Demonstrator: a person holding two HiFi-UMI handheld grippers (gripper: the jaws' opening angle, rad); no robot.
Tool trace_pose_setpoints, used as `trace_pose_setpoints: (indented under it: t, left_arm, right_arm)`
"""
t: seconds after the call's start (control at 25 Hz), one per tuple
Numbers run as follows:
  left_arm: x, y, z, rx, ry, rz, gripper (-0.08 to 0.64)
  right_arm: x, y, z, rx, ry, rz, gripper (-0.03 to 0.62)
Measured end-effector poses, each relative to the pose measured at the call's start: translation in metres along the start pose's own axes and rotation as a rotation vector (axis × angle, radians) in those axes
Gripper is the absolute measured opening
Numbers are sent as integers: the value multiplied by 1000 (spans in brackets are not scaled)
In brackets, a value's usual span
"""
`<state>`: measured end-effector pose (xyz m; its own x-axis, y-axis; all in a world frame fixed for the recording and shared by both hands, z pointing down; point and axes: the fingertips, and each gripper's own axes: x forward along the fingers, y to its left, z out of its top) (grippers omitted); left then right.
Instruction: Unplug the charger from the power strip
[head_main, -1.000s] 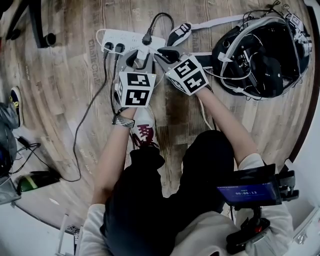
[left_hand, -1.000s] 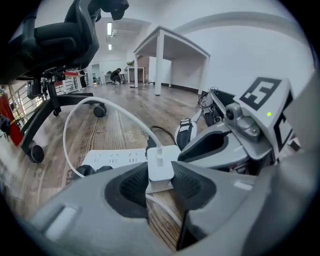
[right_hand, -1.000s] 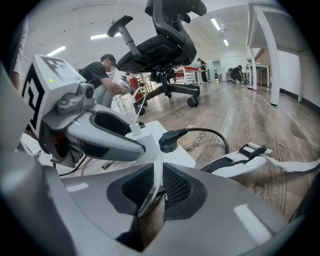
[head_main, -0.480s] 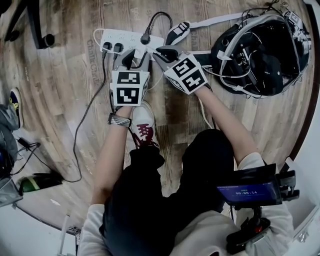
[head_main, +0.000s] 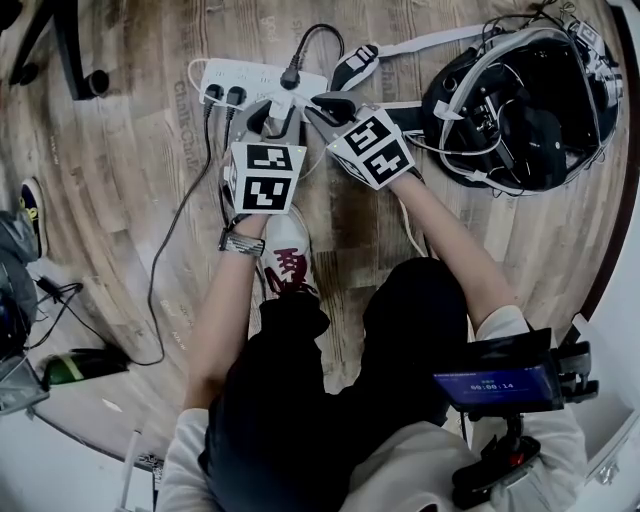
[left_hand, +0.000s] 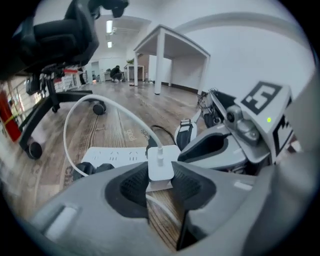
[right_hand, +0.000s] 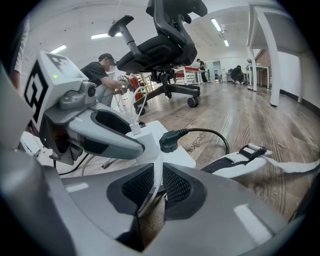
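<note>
A wood floor (head_main: 130, 150) fills the head view. At upper left of centre lies a white strip (head_main: 255, 78) with black plugs (head_main: 225, 95) in it. Below it, the left tool (head_main: 270, 118) is clamped on the white charger (left_hand: 161, 163), which sits at the strip's near edge. Just to the right, the right tool (head_main: 325, 105) is narrowed onto a thin white cable (right_hand: 156, 175). A strap (head_main: 358, 66) lies further right.
</note>
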<state>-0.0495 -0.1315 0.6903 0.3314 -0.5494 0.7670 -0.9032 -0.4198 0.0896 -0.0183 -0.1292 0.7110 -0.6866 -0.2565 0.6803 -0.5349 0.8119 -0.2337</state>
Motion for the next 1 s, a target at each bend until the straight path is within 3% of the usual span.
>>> trace_pose_setpoints:
  t: [0.12, 0.28, 0.36, 0.6, 0.76, 0.84, 1.0]
  left_arm:
    - [-1, 4, 1, -129, -22, -49, 144]
    - [-2, 6, 2, -184, -38, -78, 146]
    - [-2, 5, 2, -161, -39, -73, 146]
    - [-2, 3, 1, 6, -16, -4, 143]
    - [-1, 0, 0, 45, -4, -1, 143]
    - [-2, 2, 1, 16, -5, -10, 143]
    - [-3, 6, 0, -141, -25, -73, 143]
  right_arm:
    - [0, 0, 0, -4, 0, -3, 57]
    - [0, 0, 1, -2, -2, 2, 55]
    - [-1, -1, 0, 4, -2, 5, 51]
    - [0, -1, 0, 0, -4, 6, 51]
    - [0, -1, 0, 0, 1, 1, 51]
    - [1, 0, 0, -2, -1, 4, 51]
    - [1, 1, 1, 1, -6, 10, 51]
